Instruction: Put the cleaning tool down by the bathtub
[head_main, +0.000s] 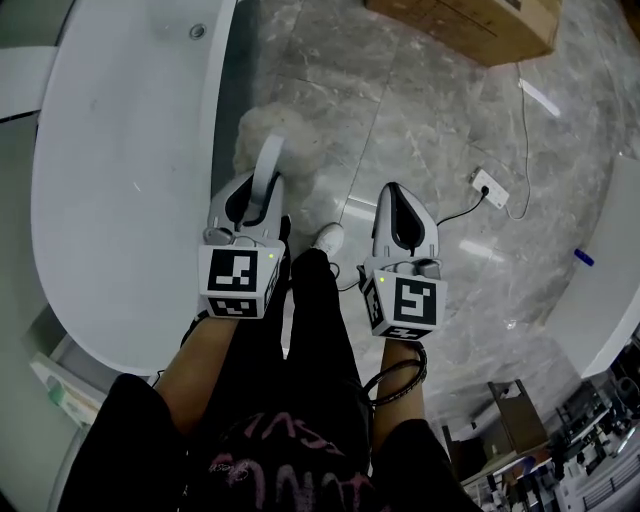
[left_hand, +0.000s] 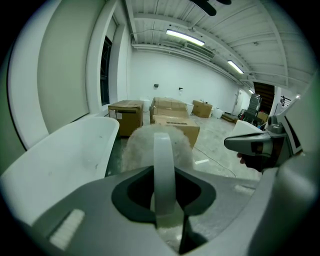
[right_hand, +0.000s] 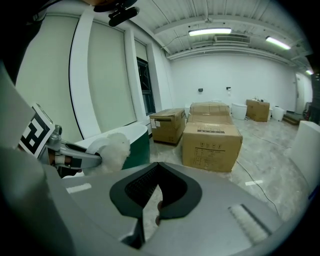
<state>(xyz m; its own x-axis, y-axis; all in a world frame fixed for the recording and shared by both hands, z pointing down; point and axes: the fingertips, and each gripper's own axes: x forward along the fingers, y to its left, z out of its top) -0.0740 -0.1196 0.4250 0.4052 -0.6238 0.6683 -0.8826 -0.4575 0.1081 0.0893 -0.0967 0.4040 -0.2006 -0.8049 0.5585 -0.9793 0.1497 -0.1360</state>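
Observation:
The cleaning tool is a fluffy white duster (head_main: 268, 136) on a flat white handle (head_main: 266, 178). My left gripper (head_main: 252, 200) is shut on that handle and holds the duster over the floor, just right of the white bathtub (head_main: 120, 150). In the left gripper view the handle (left_hand: 163, 167) runs up between the jaws to the fluffy head (left_hand: 135, 145), with the bathtub (left_hand: 70, 157) on the left. My right gripper (head_main: 398, 205) hangs beside it over the floor, shut with nothing in it. The right gripper view shows the duster (right_hand: 114, 148) at its left.
Cardboard boxes (right_hand: 211, 140) stand on the grey marble floor ahead, and another box (head_main: 470, 22) lies at the head view's top. A white power strip with a cable (head_main: 492, 188) lies on the floor to the right. The person's shoe (head_main: 327, 238) is below the grippers.

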